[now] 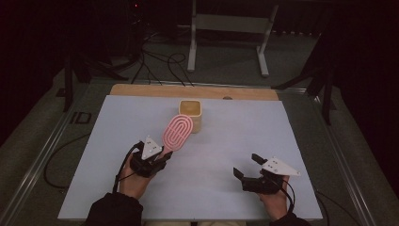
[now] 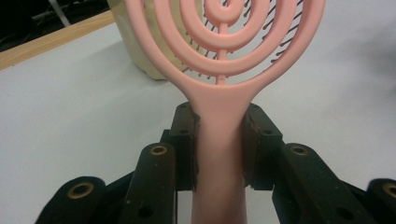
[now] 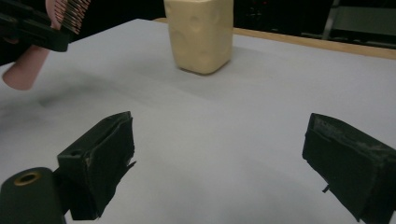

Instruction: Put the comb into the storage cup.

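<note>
A pink hairbrush (image 1: 177,132) with a ringed open head is lifted off the white mat, its head tilted toward a cream square cup (image 1: 191,114). My left gripper (image 1: 160,156) is shut on the brush's handle (image 2: 219,154), both pads pressing its sides. Dark bristles (image 2: 275,28) show through the rings on the far side, and the cup (image 2: 135,51) stands just behind the head. My right gripper (image 1: 248,165) hovers low over the mat at the front right, open with nothing between its jaws. From there the cup (image 3: 200,35) stands ahead and the brush's handle end (image 3: 25,70) pokes in at far left.
The white mat (image 1: 226,141) lies on a wooden table whose bare edge (image 1: 141,90) runs along the back. Beyond the table there are cables (image 1: 160,66) on the floor and a white metal stand (image 1: 228,28). Metal rails (image 1: 42,155) flank the table.
</note>
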Tool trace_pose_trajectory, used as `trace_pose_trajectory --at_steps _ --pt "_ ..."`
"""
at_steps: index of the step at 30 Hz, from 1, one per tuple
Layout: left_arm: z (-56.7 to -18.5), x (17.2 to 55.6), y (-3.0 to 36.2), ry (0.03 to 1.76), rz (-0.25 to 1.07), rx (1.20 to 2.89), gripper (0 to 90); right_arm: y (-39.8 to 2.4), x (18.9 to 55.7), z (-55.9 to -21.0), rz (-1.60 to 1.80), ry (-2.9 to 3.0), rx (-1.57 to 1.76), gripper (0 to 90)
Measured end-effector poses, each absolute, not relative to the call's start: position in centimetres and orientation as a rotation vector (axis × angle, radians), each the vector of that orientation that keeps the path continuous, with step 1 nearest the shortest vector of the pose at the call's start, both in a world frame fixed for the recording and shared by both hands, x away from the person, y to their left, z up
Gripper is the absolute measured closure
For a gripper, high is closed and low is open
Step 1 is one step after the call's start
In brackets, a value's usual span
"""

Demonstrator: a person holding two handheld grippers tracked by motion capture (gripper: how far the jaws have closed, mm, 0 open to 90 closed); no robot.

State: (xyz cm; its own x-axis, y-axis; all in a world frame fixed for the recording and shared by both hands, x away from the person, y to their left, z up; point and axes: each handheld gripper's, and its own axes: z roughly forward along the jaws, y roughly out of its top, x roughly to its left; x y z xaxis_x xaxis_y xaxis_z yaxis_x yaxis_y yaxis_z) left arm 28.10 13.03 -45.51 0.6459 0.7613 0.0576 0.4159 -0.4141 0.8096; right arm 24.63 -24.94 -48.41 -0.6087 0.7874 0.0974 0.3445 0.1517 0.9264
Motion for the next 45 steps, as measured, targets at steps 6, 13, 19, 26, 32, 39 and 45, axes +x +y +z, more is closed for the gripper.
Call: trace_pose_trajectory --at_steps 6,13,19,26,32,39,45 --pt "-45.5 28.1 13.1 0.916 0.541 2.041 69.9 -24.3 25.1 -47.9 1.469 2.033 1.068 8.8" --pt "-45.6 28.0 13.2 0.927 0.546 2.026 69.9 -23.5 25.8 -47.5 1.487 2.040 1.068 8.8" --pt "-45.6 28.0 13.3 0.929 0.551 2.015 69.9 -22.8 26.1 -47.4 1.483 2.062 1.070 8.8" --pt "-45.6 27.9 13.1 0.924 0.552 2.019 69.9 -22.1 26.2 -47.3 1.500 2.082 1.061 8.8" --pt "-45.7 28.0 12.9 0.922 0.549 2.018 69.9 -21.6 26.4 -47.2 1.522 2.101 1.063 8.8" --pt "-45.7 28.0 12.7 0.914 0.550 2.016 69.9 -20.8 26.4 -47.2 1.529 2.130 1.053 8.8" --pt "-45.7 27.9 12.6 0.910 0.554 2.018 69.9 -20.6 26.4 -47.0 1.566 2.128 1.067 8.8"
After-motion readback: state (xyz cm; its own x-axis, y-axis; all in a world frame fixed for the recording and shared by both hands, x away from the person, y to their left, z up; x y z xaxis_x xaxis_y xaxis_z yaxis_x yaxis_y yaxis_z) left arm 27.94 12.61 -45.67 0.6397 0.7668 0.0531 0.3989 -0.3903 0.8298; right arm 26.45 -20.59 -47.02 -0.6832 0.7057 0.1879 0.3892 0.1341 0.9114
